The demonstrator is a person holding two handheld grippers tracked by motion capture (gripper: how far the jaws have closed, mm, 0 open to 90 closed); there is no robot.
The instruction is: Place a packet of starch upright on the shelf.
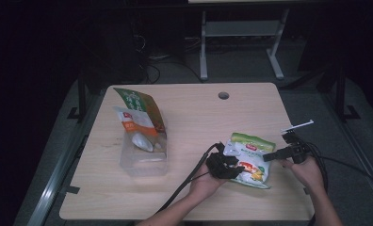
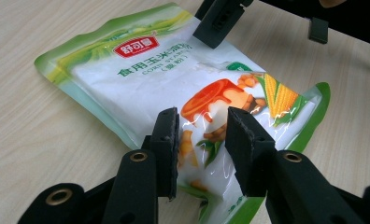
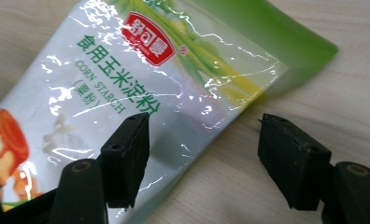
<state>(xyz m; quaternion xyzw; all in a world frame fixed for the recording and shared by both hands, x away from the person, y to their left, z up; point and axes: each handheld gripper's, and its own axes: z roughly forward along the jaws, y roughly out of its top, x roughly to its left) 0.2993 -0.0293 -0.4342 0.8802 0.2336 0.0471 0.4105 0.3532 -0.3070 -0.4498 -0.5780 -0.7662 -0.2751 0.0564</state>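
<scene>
A bag of corn starch (image 1: 248,149), white and green with a corn picture, lies on the wooden table (image 1: 194,117) at the front right. In the left gripper view my left gripper (image 2: 202,123) is shut on the bag's (image 2: 141,79) printed bottom end, which bulges and fills the space between both pads. In the high view this gripper (image 1: 235,165) sits at the bag's left side. My right gripper (image 3: 204,126) is open at the bag's (image 3: 127,70) green top end, one jaw over the film, the other over bare wood. From above, the right gripper (image 1: 266,157) is at the bag's right edge.
A clear plastic box (image 1: 144,162) stands at the table's left with a green and orange pouch (image 1: 140,108) and white packets leaning in it. A cable hole (image 1: 223,95) sits near the far edge. Cables trail from both grippers toward the front.
</scene>
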